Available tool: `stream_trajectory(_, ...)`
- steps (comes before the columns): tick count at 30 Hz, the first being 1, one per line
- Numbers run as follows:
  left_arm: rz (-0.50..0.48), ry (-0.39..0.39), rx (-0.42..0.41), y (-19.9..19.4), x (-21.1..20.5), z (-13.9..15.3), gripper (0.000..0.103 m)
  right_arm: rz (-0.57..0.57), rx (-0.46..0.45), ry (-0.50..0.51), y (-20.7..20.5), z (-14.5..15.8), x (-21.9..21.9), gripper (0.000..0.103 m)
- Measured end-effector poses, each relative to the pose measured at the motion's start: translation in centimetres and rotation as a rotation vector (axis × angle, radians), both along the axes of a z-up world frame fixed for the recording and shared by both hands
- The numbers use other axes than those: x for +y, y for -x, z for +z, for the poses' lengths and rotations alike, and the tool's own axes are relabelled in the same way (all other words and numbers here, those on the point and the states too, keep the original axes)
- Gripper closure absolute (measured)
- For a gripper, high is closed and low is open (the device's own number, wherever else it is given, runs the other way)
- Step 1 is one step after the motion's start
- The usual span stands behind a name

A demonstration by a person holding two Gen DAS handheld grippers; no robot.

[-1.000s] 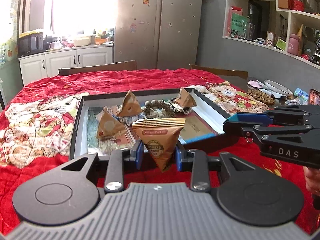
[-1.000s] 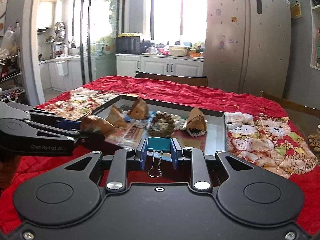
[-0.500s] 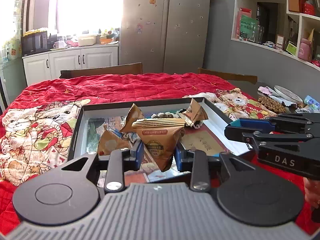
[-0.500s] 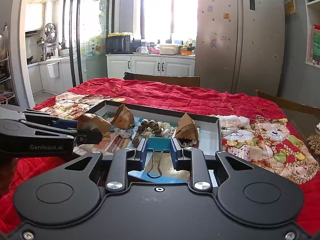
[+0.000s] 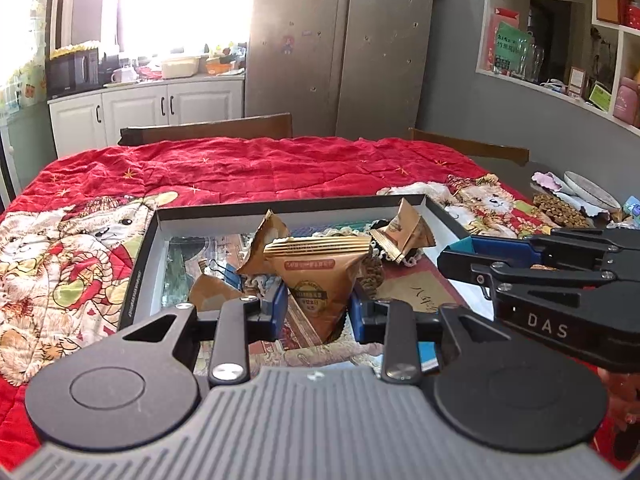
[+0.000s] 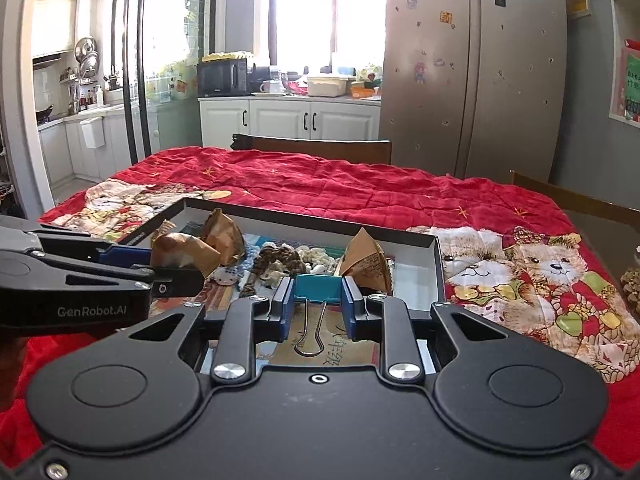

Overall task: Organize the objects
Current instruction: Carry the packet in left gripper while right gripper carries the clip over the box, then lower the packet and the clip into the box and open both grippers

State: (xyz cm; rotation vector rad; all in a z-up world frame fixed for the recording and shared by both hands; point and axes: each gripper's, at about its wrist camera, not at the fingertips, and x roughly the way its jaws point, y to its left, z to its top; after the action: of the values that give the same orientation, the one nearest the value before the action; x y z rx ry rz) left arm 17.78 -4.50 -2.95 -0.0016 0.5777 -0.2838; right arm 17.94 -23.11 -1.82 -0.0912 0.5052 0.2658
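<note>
My left gripper (image 5: 318, 308) is shut on a brown triangular snack packet (image 5: 318, 276) and holds it above the near part of a shallow black-rimmed tray (image 5: 136, 268). My right gripper (image 6: 318, 304) is shut on a teal binder clip (image 6: 318, 288), its wire handles hanging down, also above the tray (image 6: 438, 268). In the tray lie other brown packets (image 5: 402, 230), a blue binder clip (image 5: 230, 274) and a heap of knotted cord and beads (image 6: 280, 258). The left gripper with its packet also shows in the right wrist view (image 6: 176, 264).
The tray sits on a red quilted cloth with bear prints (image 5: 60, 256) over a table. Wooden chair backs (image 5: 206, 130) stand at the far edge. Plates and a mat of nuts (image 5: 560, 208) lie at the table's right end.
Both grippers have moved forward over the tray, still holding the packet and the clip. The tray now lies under the fingers instead of ahead of them.
</note>
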Motion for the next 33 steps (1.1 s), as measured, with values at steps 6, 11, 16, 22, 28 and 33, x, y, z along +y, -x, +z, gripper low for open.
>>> stream_trajectory(6,0.006,-0.007,0.028,-1.3,-0.1,-0.9,0.067,-0.025,0.035,-0.011,-1.8,-1.3,-0.3,0.079)
stream_trajectory(11,0.003,-0.017,0.051,-2.2,-0.5,-1.8,0.067,-0.039,0.064,-0.021,-2.9,-2.3,-0.6,0.079)
stream_trajectory(16,0.006,-0.025,0.073,-2.8,-0.5,-2.5,0.067,-0.042,0.089,-0.006,-3.7,-3.3,-0.2,0.079)
stream_trajectory(22,0.007,-0.033,0.089,-3.2,-0.5,-3.1,0.067,-0.036,0.113,0.006,-4.4,-4.1,0.2,0.079)
stream_trajectory(28,0.004,-0.041,0.105,-3.5,-0.6,-3.5,0.067,-0.031,0.133,0.021,-5.0,-4.7,0.6,0.079)
stream_trajectory(33,0.000,-0.051,0.108,-3.5,-0.6,-3.8,0.066,-0.029,0.137,0.028,-5.2,-4.9,0.8,0.079)
